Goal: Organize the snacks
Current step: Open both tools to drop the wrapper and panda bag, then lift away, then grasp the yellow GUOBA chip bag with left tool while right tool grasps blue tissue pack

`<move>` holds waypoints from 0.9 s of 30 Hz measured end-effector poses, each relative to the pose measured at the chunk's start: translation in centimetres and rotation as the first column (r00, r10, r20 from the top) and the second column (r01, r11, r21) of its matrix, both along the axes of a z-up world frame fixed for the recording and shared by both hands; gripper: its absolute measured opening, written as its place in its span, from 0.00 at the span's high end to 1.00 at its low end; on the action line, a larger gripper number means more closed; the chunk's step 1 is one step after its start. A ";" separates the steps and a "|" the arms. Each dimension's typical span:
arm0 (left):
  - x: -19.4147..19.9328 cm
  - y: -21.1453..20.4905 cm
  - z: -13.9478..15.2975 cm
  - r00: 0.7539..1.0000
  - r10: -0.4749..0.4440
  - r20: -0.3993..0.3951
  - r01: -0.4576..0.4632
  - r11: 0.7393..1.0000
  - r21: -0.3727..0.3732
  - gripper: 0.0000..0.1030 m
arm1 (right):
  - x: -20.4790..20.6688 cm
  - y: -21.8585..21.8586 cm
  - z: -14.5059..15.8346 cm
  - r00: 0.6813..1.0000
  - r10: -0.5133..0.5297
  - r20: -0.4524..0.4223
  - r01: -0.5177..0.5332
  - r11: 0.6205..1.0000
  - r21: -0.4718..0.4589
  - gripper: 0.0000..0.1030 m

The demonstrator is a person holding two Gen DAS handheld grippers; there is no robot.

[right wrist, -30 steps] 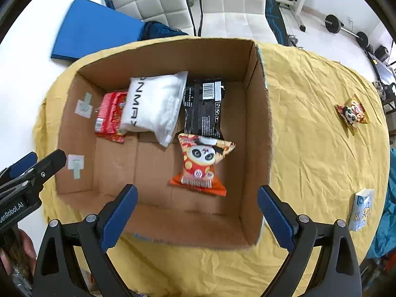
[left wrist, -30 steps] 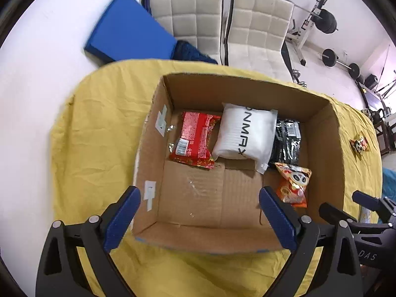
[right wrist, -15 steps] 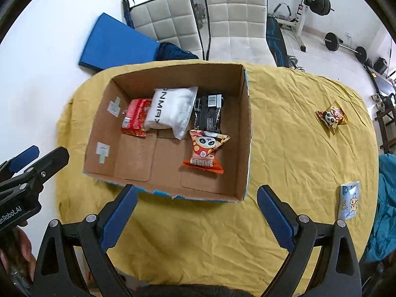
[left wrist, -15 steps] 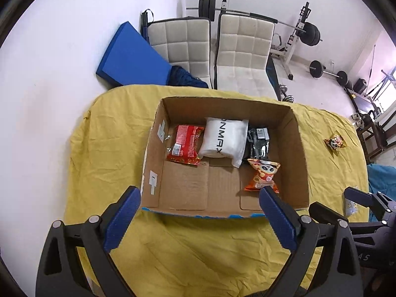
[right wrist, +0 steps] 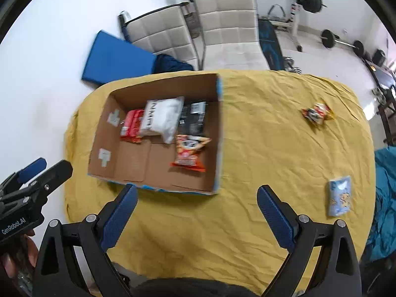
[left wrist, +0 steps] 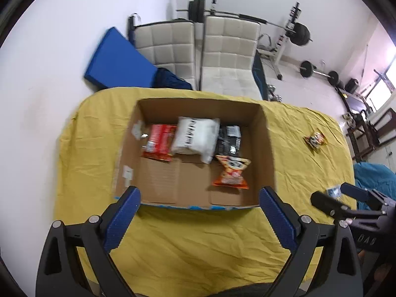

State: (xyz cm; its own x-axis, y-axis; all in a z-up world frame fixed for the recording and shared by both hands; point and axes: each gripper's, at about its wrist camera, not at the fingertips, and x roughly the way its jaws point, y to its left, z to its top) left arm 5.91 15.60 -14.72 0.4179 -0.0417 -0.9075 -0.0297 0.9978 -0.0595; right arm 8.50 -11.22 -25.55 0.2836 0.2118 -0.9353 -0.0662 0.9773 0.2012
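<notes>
Two grippers sit nearest the cams, both w/ jaws spread wide and nothing between them: left gripper (left wrist: 198, 199) hangs over the near edge of the yellow cloth (left wrist: 198, 242), just short of the cardboard box (left wrist: 268, 153); right gripper (right wrist: 195, 196) is over bare cloth, to the right of the box's near right corner. A hand (right wrist: 14, 255) shows at the left gripper's base in the right wrist view.

Next out, the box stands open-topped on the cloth's left half. Inside, toward the front right, lies an orange panda snack bag (right wrist: 189, 153). Behind it, in a row along the far wall, left to right: red packet (right wrist: 131, 126), white pouch (right wrist: 162, 117) overlapping it, black packet (right wrist: 194, 118) w/ barcode up. Front-left part of the box floor is bare cardboard.

Outside the box, on the cloth's right side: a light blue packet (right wrist: 340, 195) lies flat near the right edge, and farther back a 2nd panda snack (right wrist: 318, 113), well apart from both box and blue packet.

Beyond the table: blue mat (left wrist: 116, 61) against the wall, two white padded chairs (left wrist: 227, 57), then a barbell rack (left wrist: 294, 32) at the back.
</notes>
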 end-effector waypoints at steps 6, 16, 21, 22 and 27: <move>1.5 -7.0 -2.0 0.994 -0.099 -0.050 0.098 0.995 -0.014 0.05 | 0.4 -9.0 -1.3 0.991 -0.130 -0.031 0.128 0.989 -0.069 0.04; 5.1 -20.0 -6.9 0.953 -0.264 -0.147 0.265 0.964 -0.013 0.05 | 0.4 -25.4 -9.5 0.934 -0.321 -0.157 0.281 0.931 -0.232 0.04; 6.6 -25.3 -9.4 0.926 -0.324 -0.195 0.333 0.943 0.017 0.05 | 1.0 -30.2 -15.5 0.915 -0.316 -0.250 0.236 0.924 -0.302 0.04; 6.8 -26.1 -9.8 0.921 -0.334 -0.202 0.345 0.939 0.018 0.05 | 1.1 -30.8 -16.6 0.913 -0.307 -0.268 0.226 0.929 -0.293 0.04; 8.3 -29.3 -12.2 0.896 -0.369 -0.246 0.391 0.919 0.048 0.05 | 1.6 -32.7 -21.9 0.892 -0.267 -0.364 0.173 0.947 -0.272 0.04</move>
